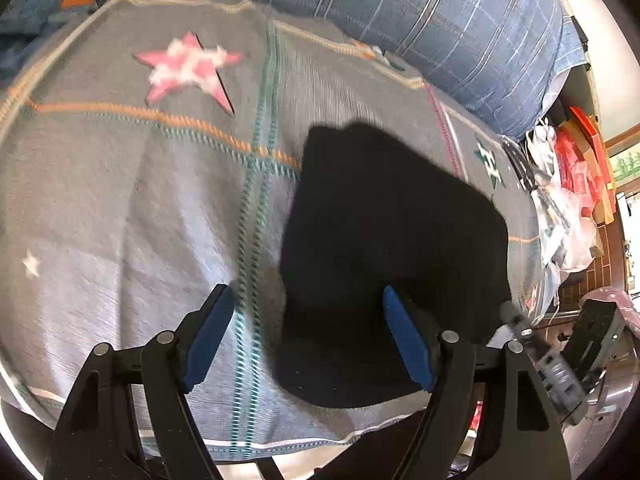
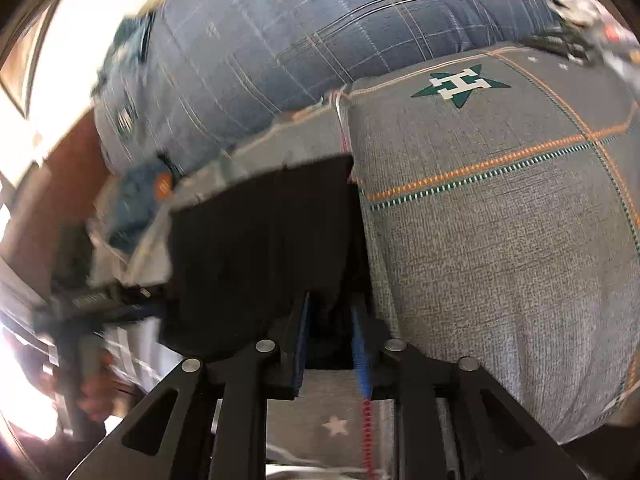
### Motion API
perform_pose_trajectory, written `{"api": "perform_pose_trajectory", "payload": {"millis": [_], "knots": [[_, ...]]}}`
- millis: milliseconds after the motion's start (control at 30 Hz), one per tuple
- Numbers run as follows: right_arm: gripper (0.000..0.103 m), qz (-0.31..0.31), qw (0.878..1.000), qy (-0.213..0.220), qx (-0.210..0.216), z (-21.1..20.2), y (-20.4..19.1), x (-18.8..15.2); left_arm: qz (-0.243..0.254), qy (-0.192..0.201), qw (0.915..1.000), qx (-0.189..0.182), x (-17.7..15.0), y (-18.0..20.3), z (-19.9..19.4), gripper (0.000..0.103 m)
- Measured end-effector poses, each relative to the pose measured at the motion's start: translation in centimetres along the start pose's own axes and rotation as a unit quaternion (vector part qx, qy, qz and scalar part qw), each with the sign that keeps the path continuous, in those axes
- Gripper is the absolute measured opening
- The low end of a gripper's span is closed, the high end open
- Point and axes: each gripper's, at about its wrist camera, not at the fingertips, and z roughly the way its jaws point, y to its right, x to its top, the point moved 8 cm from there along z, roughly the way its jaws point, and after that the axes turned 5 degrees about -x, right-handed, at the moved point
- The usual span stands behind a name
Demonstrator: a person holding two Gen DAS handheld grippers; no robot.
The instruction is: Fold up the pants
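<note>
While the left gripper (image 1: 308, 336) hung over the near edge of the blanket (image 1: 120, 208), I saw its blue pads spread wide with nothing between them. The pants (image 1: 384, 232), a dark folded mass, lay on the blanket's right half, reaching from its middle down to the near edge; the gripper's right finger stood over that cloth and its left finger over bare grey weave, beside the teal stitched line. A pink star (image 1: 188, 68) sat toward the far left corner, and a green star (image 1: 490, 162) near the right edge, just beyond the pants. A blue plaid quilt (image 1: 420, 16) was bunched along the far edge. In the right wrist view, my right gripper (image 2: 332, 344) had its pads drawn close on a fold of the pants (image 2: 256, 248), pinching the dark cloth, which spread away to the left of the fingers. The blanket (image 2: 500, 240) filled the right side there, with the green star (image 2: 460, 84) near the far edge and the quilt (image 2: 280, 32) behind it. That view was blurred on the left.
</note>
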Motion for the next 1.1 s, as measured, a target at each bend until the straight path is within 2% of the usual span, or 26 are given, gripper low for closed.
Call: {"api": "perform_pose_trajectory", "payload": {"millis": [33,133,200,433,500,633,733,933,1033,1100], "knots": [[0.024,0.015,1.0,0.016,0.015,-0.9,0.3,0.6,0.0,0.009,1.0,0.002,0.5,-0.1,-0.5,0.077],[0.043,0.074,0.995,0.031,0.056,-1.8,1.7,1.9,-0.015,0.001,0.9998,-0.014,1.5,-0.6,-0.8,0.077],[0.044,0.104,0.991,0.025,0.078,-1.2,2.4,2.3,-0.024,-0.012,0.9993,-0.026,1.9,-0.7,-0.4,0.077],[0.045,0.117,0.987,-0.025,0.106,2.3,1.8,2.0,-0.01,-0.027,0.9995,-0.012,2.4,-0.2,0.9,0.077],[0.056,0.106,0.989,-0.032,0.098,3.2,1.5,2.0,-0.014,-0.036,0.9992,-0.013,2.6,-0.3,1.4,0.077],[0.065,0.096,0.989,-0.047,0.099,4.0,0.7,2.1,-0.018,-0.04,0.9989,-0.017,2.8,-0.5,1.5,0.077],[0.066,0.082,0.99,-0.044,0.104,3.9,0.3,2.2,-0.023,-0.037,0.9988,-0.024,2.8,-0.9,1.0,0.077],[0.066,0.084,0.99,-0.049,0.106,4.0,0.8,1.7,-0.021,0.008,0.9997,-0.004,3.7,-2.1,-0.9,0.077],[0.066,0.084,0.99,-0.049,0.102,4.4,0.5,2.1,-0.021,-0.017,0.9996,-0.007,4.0,-1.8,0.9,0.079],[0.066,0.086,0.99,-0.045,0.102,4.7,0.4,2.4,-0.017,-0.006,0.9998,0.002,4.2,-1.3,1.1,0.079]]}}
